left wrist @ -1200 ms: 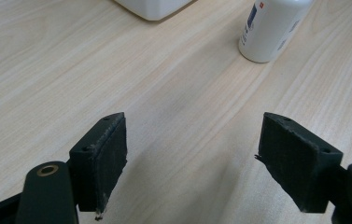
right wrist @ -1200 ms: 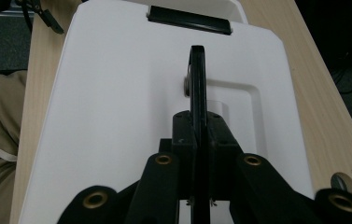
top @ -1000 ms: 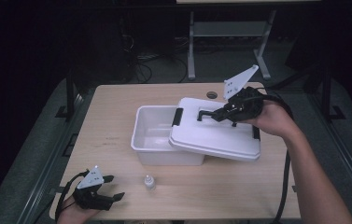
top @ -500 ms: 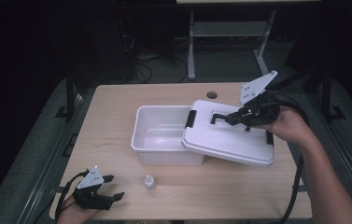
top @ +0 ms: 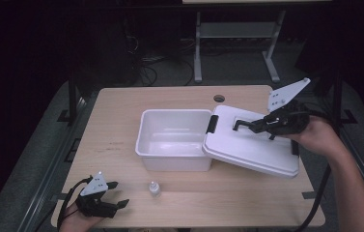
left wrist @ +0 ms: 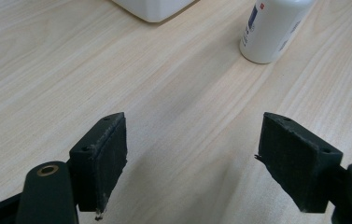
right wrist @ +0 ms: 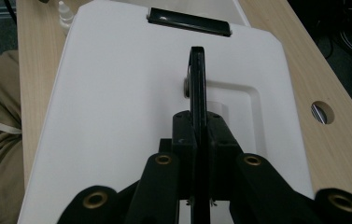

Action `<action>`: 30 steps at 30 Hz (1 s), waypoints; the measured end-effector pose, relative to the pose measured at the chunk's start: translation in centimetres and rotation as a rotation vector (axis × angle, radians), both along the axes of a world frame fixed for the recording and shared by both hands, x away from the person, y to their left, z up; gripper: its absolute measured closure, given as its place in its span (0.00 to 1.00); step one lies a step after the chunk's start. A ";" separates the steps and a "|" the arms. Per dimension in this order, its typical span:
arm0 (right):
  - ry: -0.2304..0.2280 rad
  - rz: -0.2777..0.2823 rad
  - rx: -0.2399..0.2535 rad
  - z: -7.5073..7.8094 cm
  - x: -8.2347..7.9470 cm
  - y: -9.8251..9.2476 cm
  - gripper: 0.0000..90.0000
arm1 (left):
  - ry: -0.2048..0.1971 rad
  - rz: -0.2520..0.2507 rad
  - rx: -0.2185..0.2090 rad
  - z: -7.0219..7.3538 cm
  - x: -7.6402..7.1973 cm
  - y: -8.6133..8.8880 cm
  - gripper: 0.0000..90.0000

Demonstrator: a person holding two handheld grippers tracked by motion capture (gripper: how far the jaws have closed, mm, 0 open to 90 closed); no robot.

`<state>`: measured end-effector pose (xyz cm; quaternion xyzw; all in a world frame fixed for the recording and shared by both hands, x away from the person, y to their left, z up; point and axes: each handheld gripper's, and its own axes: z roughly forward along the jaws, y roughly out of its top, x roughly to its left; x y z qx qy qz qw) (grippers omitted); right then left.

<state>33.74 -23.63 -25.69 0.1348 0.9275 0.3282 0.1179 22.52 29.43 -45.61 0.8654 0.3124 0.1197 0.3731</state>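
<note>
The right gripper (top: 248, 126) is pinching the black handle (right wrist: 197, 88) of the white lid (top: 254, 152), which is tilting with its left edge resting on the right rim of the open box (top: 143, 140) and its long axis running toward the tabletop's right edge. The left gripper (top: 113, 194), jaws spread and empty, is resting at the near left corner, with a small bottle (top: 155, 188) standing just beside it.

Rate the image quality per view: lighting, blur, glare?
High view: table well lit, surroundings nearly black, image soft. Left gripper view: wood grain sharp, left tongs cast a soft shadow. Right gripper view: lid bright and featureless, right tongs dark.
</note>
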 end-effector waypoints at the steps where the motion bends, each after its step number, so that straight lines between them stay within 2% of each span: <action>1: 0.001 -0.002 -0.001 0.0 -0.1 -0.2 0.93 | 0.000 0.000 0.000 0.0 0.0 0.0 0.26; 20: 0.012 -0.049 0.008 -1.7 -1.3 -3.3 0.93 | 0.007 0.003 0.003 -0.1 0.1 0.0 0.26; 30: 0.032 -0.073 0.014 -3.2 -1.5 -4.6 0.93 | 0.005 0.007 -0.002 0.0 0.1 0.1 0.26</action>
